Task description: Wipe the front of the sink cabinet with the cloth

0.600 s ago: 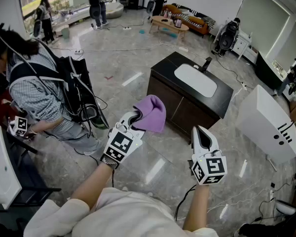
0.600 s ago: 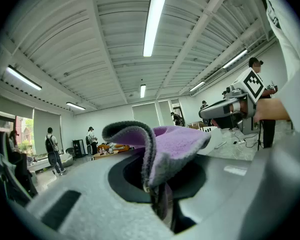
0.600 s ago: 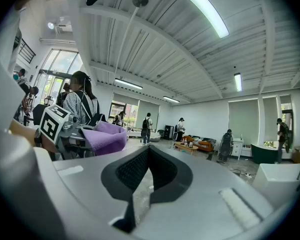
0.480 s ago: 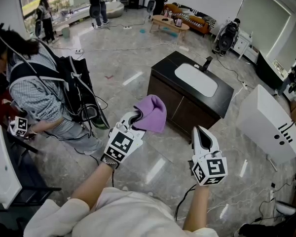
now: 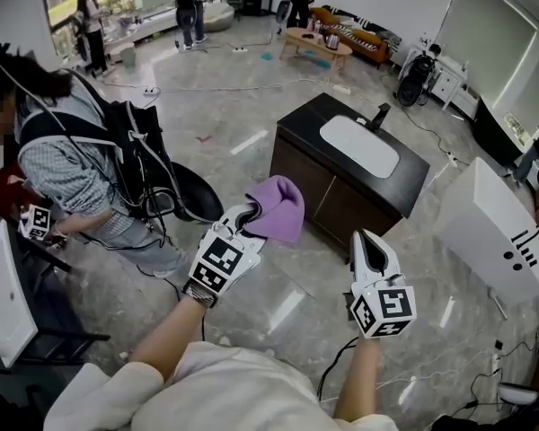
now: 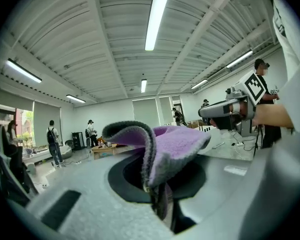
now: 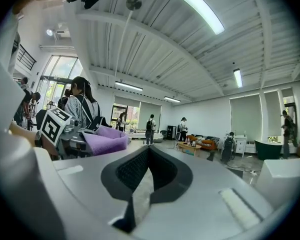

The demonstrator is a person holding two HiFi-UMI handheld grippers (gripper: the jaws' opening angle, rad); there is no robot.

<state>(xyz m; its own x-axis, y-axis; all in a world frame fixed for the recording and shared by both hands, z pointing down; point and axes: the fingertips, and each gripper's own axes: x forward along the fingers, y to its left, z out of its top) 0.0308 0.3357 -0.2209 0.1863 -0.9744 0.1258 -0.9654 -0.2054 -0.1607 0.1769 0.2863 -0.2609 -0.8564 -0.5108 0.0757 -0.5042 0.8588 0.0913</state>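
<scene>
Item: purple cloth (image 5: 280, 206) held in the left gripper (image 5: 247, 212), near side of the sink cabinet (image 5: 337, 206).

Left gripper: jaws clamped on one edge of the cloth, the rest folded over and bunched above the tips; raised, left of centre. Right gripper (image 5: 363, 241): jaws together with nothing between them, raised to the right, apart from the cloth. Sink cabinet: dark, with two front doors, a white basin (image 5: 359, 146) and a black faucet (image 5: 377, 116) at its far edge; it stands on a glossy marble floor (image 5: 251, 294), farther off than both grippers. In the head view the cloth overlaps the cabinet's near-left lower corner. Person with a backpack (image 5: 81, 173): far left, bent forward. White unit (image 5: 490, 232): right.
</scene>
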